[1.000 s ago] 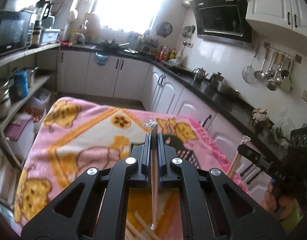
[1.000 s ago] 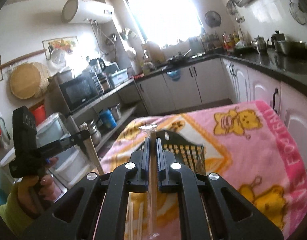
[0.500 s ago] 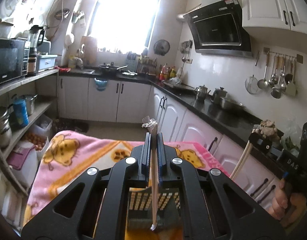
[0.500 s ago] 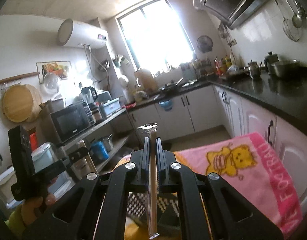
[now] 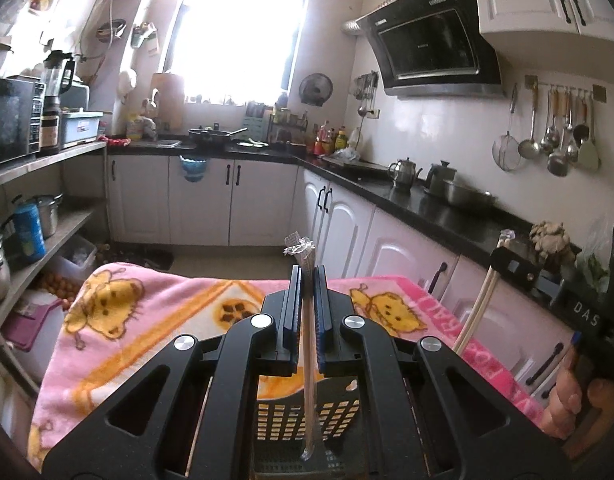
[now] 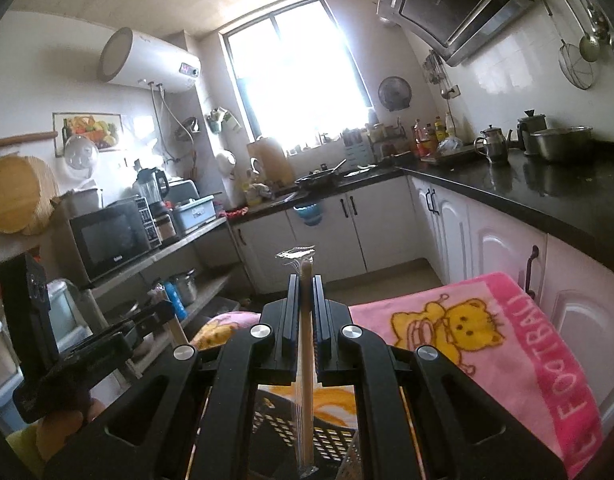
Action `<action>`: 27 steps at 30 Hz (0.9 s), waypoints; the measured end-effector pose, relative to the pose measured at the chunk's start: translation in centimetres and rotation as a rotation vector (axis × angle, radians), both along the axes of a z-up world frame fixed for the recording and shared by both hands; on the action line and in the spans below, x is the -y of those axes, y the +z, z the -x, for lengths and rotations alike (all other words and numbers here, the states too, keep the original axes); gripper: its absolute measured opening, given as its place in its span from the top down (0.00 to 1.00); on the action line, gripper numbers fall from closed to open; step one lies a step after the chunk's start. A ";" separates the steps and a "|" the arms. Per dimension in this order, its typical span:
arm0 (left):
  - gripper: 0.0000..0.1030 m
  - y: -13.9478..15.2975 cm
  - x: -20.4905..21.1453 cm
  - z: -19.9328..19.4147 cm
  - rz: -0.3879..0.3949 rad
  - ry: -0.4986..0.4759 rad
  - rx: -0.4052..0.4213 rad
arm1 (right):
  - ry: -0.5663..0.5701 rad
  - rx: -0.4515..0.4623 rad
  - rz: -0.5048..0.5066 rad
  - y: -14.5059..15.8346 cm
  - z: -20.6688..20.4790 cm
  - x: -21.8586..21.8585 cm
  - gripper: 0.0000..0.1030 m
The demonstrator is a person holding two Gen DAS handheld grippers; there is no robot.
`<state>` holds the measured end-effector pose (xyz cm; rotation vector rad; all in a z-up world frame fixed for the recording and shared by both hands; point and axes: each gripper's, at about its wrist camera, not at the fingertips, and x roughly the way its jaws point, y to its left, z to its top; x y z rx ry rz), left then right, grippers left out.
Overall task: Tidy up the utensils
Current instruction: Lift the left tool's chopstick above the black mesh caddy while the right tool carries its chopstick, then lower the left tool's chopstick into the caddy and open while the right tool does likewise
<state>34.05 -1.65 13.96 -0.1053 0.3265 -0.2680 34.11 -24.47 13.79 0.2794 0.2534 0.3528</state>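
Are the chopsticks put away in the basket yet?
Not yet. Nothing visibly sits in the black basket. In hand: each tool, left and right, is shut on a wrapped pair of chopsticks, held above the basket. Left: dropping both in.

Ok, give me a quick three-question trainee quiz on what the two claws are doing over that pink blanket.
1. True or false: the left claw is shut on wrapped chopsticks.
2. What is the right claw holding? A) a spoon B) wrapped chopsticks C) nothing
3. Fill in: below both claws stands a black slotted ____ on the pink blanket.

Key: 1 true; 2 B; 3 basket.
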 end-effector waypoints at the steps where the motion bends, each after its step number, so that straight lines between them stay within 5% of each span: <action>1: 0.99 -0.6 0.2 0.0 -0.009 -0.001 0.000 | -0.002 0.002 0.002 -0.5 0.0 -0.2 0.94; 10: 0.99 -4.1 0.4 0.0 -0.022 -0.014 -0.041 | -0.018 0.000 0.002 -3.7 0.2 -1.2 0.94; 27: 0.98 -6.4 -1.0 0.8 -0.022 0.014 -0.086 | -0.030 -0.042 -0.005 -7.4 1.1 -1.8 0.92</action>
